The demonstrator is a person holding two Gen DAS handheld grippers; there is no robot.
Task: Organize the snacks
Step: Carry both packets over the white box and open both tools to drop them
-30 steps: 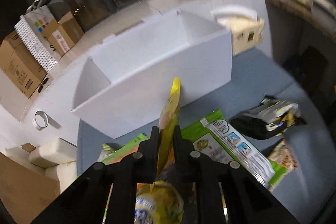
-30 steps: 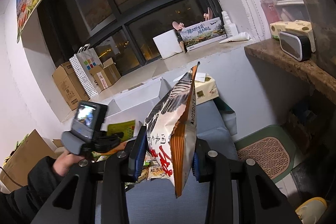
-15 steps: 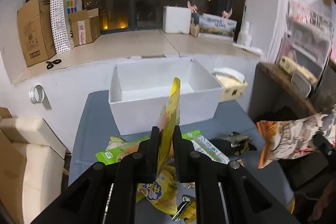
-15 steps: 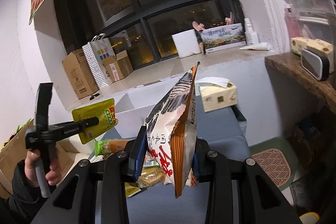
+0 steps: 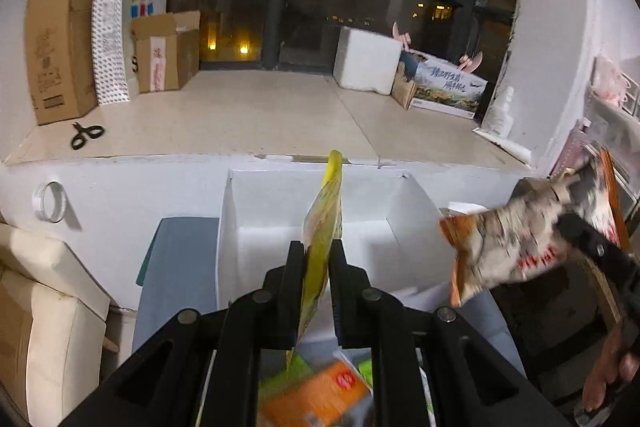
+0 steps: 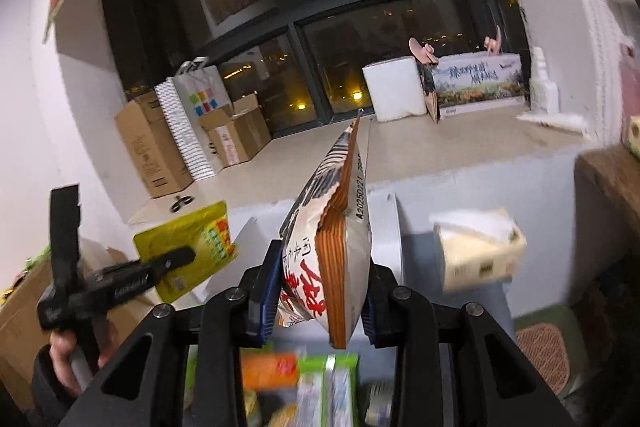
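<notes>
Yellow packet (image 5: pixel 323 227) stands edge-up, clamped in left claw (image 5: pixel 317 259).

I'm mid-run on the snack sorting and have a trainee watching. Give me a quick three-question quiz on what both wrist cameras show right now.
1. True or false: the left claw is shut on a flat yellow snack pouch.
2. What does the right claw grip? A) a white tissue box B) a white-and-orange crinkled snack bag C) black scissors
3. Fill in: ahead of the left claw stands an open white cardboard ____.

Key: 1 true. 2 B, the white-and-orange crinkled snack bag. 3 box.
</notes>
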